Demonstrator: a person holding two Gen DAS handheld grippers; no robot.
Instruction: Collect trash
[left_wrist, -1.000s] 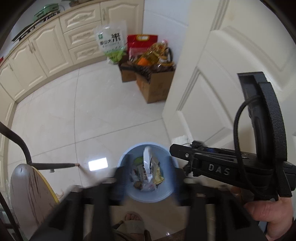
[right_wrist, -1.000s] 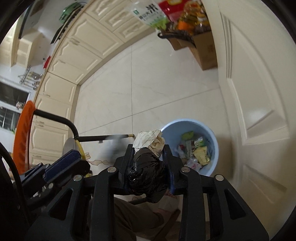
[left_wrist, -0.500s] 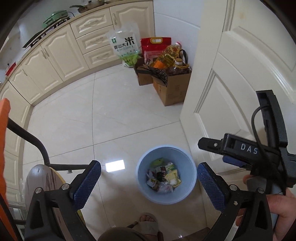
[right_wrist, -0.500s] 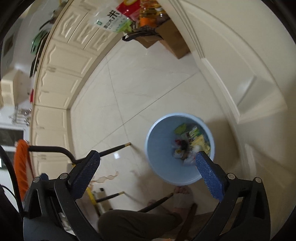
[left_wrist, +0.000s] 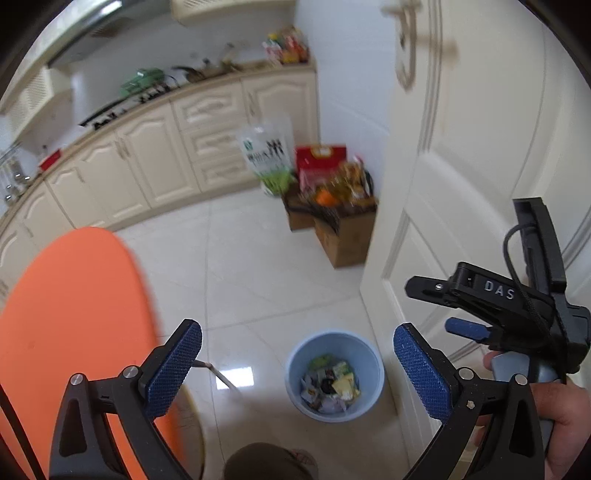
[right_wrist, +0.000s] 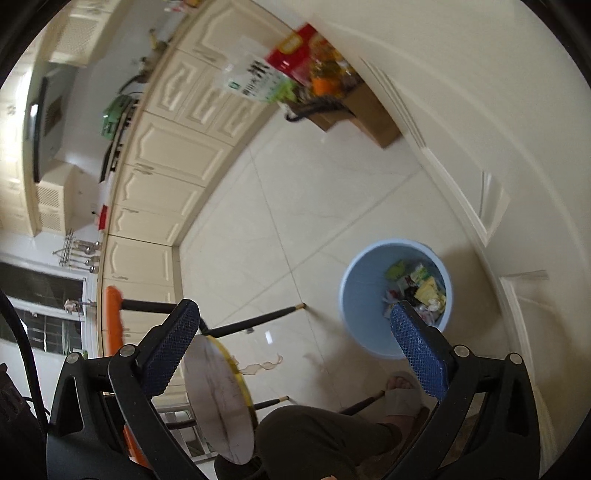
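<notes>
Nearest the left wrist camera, the left gripper (left_wrist: 297, 369) has its blue-padded jaws spread wide, having just been opening, with nothing between them. To its right the right gripper (left_wrist: 465, 328) is gripped by a hand (left_wrist: 561, 417); in its own view the right gripper (right_wrist: 295, 347) is likewise spread wide after just opening, with nothing held. Just beyond, on the pale tiled floor (left_wrist: 258, 266), stands the blue bin (left_wrist: 371, 360) holding mixed wrappers (left_wrist: 330, 382), close to the white door (left_wrist: 480, 166) on the right. An orange chair seat (left_wrist: 74, 314) fills the near left. Farther off, cardboard boxes (left_wrist: 347, 240) of groceries sit against the cream cabinets (left_wrist: 155, 162).
</notes>
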